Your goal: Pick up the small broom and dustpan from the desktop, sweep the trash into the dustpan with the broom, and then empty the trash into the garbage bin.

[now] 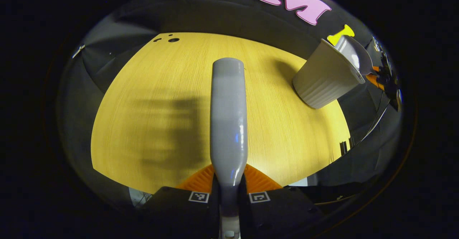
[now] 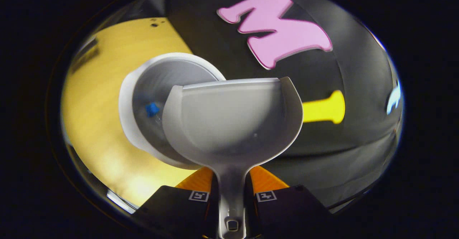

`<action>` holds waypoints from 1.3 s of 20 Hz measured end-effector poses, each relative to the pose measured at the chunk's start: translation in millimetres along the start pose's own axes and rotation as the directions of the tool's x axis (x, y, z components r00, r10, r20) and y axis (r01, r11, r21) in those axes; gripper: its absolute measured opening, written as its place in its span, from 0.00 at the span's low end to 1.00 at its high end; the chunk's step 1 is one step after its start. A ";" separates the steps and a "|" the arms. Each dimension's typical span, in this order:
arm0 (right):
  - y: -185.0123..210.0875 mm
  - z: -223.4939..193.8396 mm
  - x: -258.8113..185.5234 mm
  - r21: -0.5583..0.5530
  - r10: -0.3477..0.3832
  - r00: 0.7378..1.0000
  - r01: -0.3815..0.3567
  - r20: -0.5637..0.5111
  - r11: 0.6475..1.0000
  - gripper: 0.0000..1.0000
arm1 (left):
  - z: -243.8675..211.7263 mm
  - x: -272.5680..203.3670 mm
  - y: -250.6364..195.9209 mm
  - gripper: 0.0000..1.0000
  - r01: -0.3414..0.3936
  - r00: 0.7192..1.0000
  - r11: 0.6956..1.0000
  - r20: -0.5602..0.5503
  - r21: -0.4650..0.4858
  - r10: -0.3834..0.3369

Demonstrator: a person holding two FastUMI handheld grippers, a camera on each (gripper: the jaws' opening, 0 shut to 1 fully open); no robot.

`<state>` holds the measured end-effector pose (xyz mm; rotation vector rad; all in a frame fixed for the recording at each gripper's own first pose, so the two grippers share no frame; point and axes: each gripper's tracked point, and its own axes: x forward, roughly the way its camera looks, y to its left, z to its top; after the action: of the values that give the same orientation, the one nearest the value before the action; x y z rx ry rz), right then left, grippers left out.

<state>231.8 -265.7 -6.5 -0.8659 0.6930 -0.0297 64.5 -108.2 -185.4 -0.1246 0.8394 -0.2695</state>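
Observation:
In the left gripper view my left gripper (image 1: 228, 187) is shut on the grey broom (image 1: 228, 117), which points forward above the yellow desktop (image 1: 150, 99). At the right of that view stands the white ribbed garbage bin (image 1: 326, 79), with the grey dustpan (image 1: 353, 52) tipped over its rim. In the right gripper view my right gripper (image 2: 231, 187) is shut on the dustpan's handle; the dustpan (image 2: 233, 120) hangs tilted over the open garbage bin (image 2: 143, 88). A small blue piece of trash (image 2: 152, 109) lies inside the bin.
A few small dark holes (image 1: 173, 40) mark the desktop's far edge. The black cloth wall (image 1: 233, 13) rises behind the desk. The other gripper (image 1: 385, 79) shows past the bin at the far right of the left gripper view.

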 end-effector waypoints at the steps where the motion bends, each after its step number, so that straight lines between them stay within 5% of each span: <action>1: 4.2 -0.8 -3.4 0.111 0.041 0.999 -0.039 -0.015 0.993 0.33 | 0.4 -0.4 4.8 0.26 -0.002 1.000 1.000 0.000 -0.006 0.002; 3: 8.3 -0.2 -7.4 0.286 0.103 0.994 -0.092 -0.021 0.954 0.33 | -1.4 1.1 13.0 0.26 -0.003 1.000 1.000 0.003 -0.012 0.003; 7: 8.0 13.4 -14.3 0.441 0.146 0.989 -0.144 0.029 0.886 0.33 | -2.9 -0.2 16.3 0.26 0.022 1.000 0.998 0.002 -0.053 -0.022; 11: 19.4 32.5 -19.2 0.651 0.239 0.965 -0.251 0.108 0.716 0.33 | -0.7 -1.5 27.8 0.26 0.019 1.000 0.999 0.013 -0.045 -0.019; 15: 44.0 62.2 -45.6 0.702 0.281 0.939 -0.337 0.199 0.628 0.33 | 5.5 -0.4 41.2 0.26 0.014 1.000 0.998 0.023 -0.057 -0.013; 19: 86.9 95.4 -87.9 0.664 0.344 0.900 -0.432 0.269 0.611 0.33 | 11.0 -1.2 54.8 0.26 0.002 1.000 0.999 0.031 -0.051 -0.001; 24: 167.3 128.4 -108.4 0.637 0.476 0.820 -0.556 0.317 0.534 0.33 | 11.5 -2.0 67.2 0.26 -0.004 0.999 0.998 0.038 -0.067 0.007; 26: 199.7 132.3 -110.4 0.612 0.520 0.799 -0.581 0.303 0.536 0.33 | 7.9 -4.3 73.6 0.26 -0.010 0.999 0.998 0.034 -0.068 0.012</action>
<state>171.6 -9.8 -28.6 0.1098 0.7761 0.3137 81.4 -36.4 -192.9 -0.1875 0.8146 -0.2284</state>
